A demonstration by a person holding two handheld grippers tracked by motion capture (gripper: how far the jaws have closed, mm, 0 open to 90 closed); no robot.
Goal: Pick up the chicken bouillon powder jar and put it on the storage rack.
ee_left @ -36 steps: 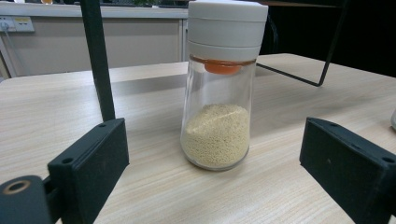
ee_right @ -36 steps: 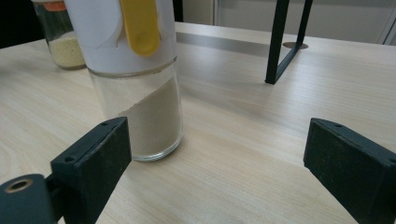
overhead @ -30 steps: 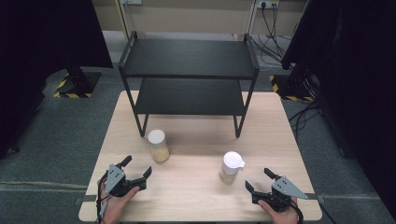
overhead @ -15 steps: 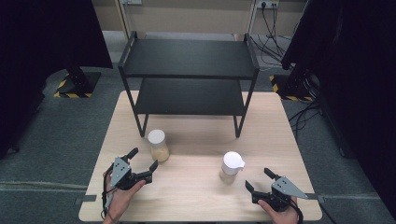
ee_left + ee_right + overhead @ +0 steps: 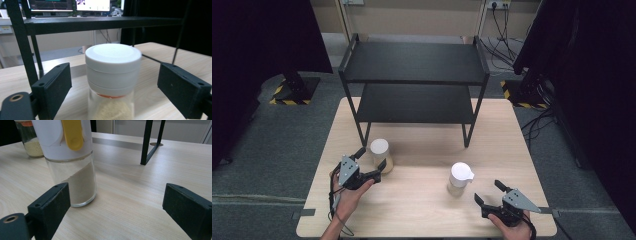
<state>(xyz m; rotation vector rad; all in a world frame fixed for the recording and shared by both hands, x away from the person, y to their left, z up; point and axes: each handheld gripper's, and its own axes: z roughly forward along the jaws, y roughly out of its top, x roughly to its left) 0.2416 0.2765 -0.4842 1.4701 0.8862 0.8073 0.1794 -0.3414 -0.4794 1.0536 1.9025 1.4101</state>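
High view: at the surface's (image 5: 422, 210) nine o'clock, a white-lidded jar (image 5: 380, 154) of pale yellow grains stands between the jaws of the left hand-held gripper (image 5: 371, 159), which have just been closing but aren't yet touching it. At five o'clock stands a spouted glass shaker (image 5: 460, 178), half full of beige powder; the right hand-held gripper (image 5: 488, 192), spread and empty, rests beside it.

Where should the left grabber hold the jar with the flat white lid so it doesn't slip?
Best around the round white lid or just under it, coming in level from the near table edge, as the left gripper already does. The jar stands upright, and its straight round sides suit two flat jaws. They have just been closing, with the jar between them, not yet touching.
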